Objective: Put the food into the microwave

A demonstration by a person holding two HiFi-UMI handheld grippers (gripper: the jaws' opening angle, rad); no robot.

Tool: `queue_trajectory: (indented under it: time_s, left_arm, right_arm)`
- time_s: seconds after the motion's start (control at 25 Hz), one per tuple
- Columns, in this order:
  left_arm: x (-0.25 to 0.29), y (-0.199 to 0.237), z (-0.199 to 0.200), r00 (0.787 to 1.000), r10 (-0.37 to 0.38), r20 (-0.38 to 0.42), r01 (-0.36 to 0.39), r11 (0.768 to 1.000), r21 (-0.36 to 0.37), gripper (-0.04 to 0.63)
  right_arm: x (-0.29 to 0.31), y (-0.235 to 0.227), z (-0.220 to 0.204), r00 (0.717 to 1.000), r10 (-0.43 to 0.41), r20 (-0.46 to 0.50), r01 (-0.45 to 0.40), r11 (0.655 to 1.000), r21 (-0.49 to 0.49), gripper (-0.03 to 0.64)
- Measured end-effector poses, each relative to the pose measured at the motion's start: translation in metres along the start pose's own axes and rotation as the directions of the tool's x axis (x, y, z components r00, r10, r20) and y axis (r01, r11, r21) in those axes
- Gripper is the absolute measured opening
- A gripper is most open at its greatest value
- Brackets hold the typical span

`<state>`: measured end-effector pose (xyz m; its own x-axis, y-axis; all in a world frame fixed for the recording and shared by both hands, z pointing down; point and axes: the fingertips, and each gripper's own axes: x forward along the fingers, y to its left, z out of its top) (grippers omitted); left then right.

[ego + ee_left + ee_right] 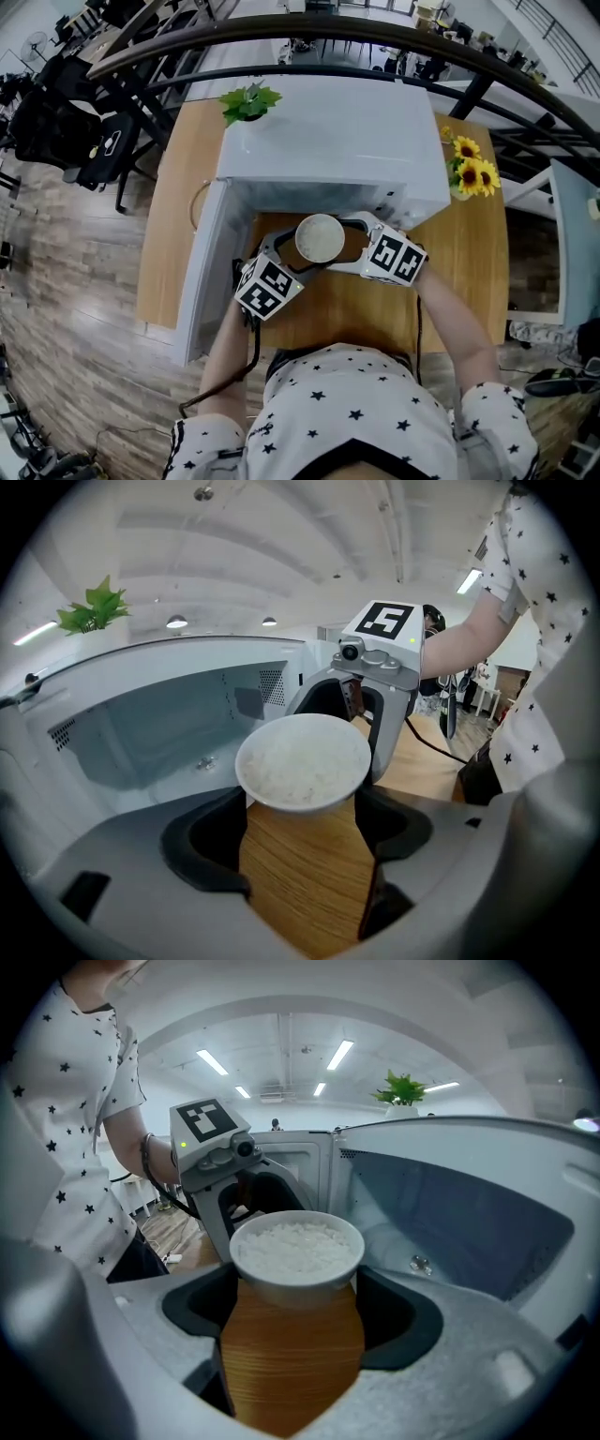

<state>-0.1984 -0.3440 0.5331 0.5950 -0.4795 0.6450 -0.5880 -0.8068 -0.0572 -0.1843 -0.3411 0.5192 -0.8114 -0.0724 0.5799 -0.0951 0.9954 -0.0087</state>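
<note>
A white bowl of rice (319,237) sits just in front of the open microwave (328,141), over the wooden table (469,262). My left gripper (298,258) grips it from the left and my right gripper (345,246) from the right, both shut on the bowl. In the left gripper view the bowl (302,761) is wedged between my jaw tips, with the microwave cavity (169,724) to the left. In the right gripper view the bowl (296,1249) is likewise clamped, the cavity (450,1222) to the right. Whether the bowl's base touches the table is hidden.
The microwave door (202,272) hangs open to the left of the bowl. A small green plant (248,101) stands on the microwave's top. Sunflowers (473,173) stand at its right. Chairs and desks lie beyond the table.
</note>
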Motion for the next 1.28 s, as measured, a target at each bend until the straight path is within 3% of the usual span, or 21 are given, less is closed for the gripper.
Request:
queue_trajectory:
  time_s: [0.52,1.28]
  left_arm:
    - [0.029,0.046,-0.009,0.997,0.055,-0.044,-0.054,0.998,0.018,0.351]
    - [0.056,0.083,-0.027,0.991,0.086,-0.098,-0.086,0.996,-0.001,0.306]
  right_arm:
    - [0.024,-0.045,-0.014,0.991,-0.128,-0.036,0.130,0.991,0.043,0.381]
    - [0.049,-0.084,-0.027,0.953,-0.283,-0.113,0.296,0.947,0.122,0.360]
